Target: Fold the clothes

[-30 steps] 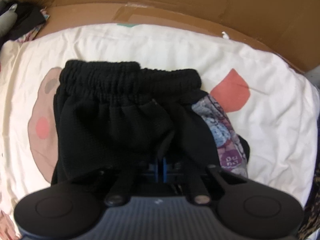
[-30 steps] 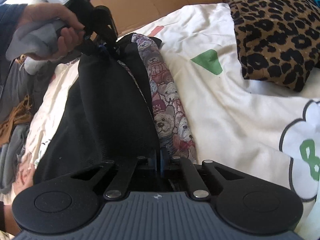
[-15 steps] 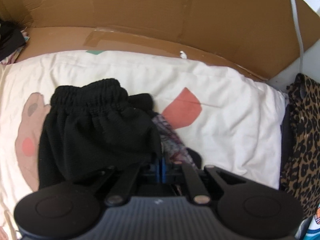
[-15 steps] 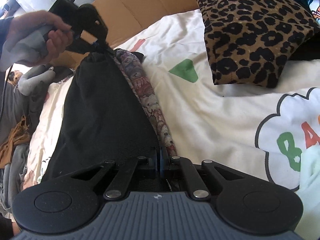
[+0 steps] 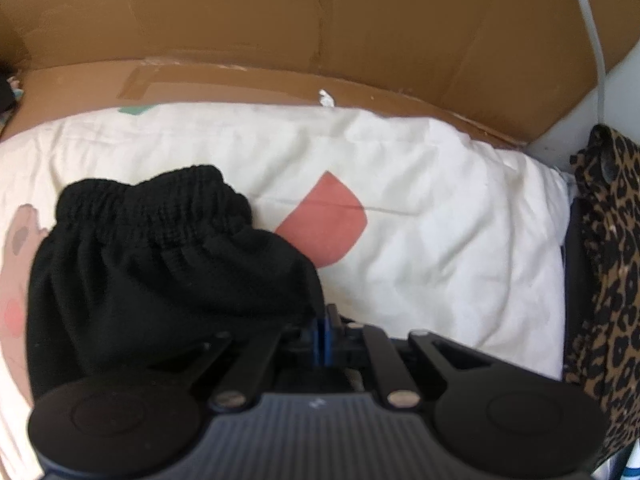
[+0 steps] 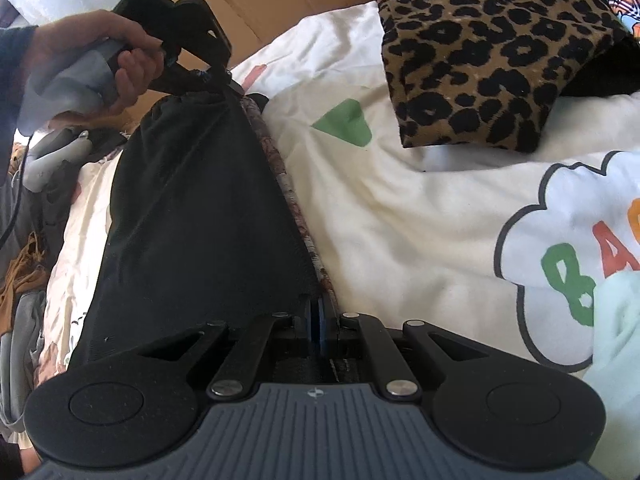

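Black shorts (image 6: pixel 200 216) folded lengthwise on the bed (image 6: pixel 400 208), stretched between both tools. Right hand-held gripper (image 6: pixel 318 320) clenched on the hem; left hand-held gripper (image 5: pixel 322 332) at the waistband, jaws opening, cloth between. Lay edges flush before letting go.

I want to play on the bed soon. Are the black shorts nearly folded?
Partly. The black shorts already look doubled over, covering most of a patterned cloth beneath. Both tools hold the folded edge: the right tool stays pinched on it, while the left tool is starting to open with fabric between its tips. Still left: letting go, flattening, and the clothes pile beside the bed.
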`<control>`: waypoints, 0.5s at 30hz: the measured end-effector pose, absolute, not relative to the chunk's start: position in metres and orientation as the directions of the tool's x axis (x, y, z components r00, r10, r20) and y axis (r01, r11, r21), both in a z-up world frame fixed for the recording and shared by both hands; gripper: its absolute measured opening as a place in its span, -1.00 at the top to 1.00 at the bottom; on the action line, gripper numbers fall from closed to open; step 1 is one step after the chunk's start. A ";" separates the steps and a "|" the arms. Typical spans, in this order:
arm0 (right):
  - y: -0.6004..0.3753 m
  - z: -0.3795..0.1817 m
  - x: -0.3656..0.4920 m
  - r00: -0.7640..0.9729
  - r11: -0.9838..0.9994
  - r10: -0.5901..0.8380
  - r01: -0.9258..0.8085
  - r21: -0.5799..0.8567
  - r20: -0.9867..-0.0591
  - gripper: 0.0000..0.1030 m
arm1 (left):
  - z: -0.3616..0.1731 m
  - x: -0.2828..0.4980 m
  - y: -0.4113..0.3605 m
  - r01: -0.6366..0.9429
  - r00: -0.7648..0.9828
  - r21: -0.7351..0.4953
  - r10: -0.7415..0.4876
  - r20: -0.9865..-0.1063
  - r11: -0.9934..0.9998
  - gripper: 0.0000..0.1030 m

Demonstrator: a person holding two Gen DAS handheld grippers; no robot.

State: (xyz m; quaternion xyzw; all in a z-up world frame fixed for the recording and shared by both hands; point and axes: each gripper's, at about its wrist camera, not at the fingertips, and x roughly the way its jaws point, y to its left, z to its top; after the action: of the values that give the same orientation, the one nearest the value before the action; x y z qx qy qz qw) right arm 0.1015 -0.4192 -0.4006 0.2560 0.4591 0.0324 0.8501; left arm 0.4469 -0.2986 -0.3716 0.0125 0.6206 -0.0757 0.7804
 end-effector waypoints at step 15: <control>-0.438 -0.377 0.094 0.666 0.852 0.243 0.202 0.484 -0.705 0.85 | -0.305 0.420 -0.293 0.484 0.297 0.023 -0.139 -0.945 0.875 0.40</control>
State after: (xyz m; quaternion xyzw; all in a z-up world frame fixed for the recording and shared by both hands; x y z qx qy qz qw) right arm 0.0942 -0.4379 -0.3770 0.2721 0.4085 0.0119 0.8711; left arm 0.4201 -0.2931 -0.3053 0.1541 0.5592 -0.1969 0.7905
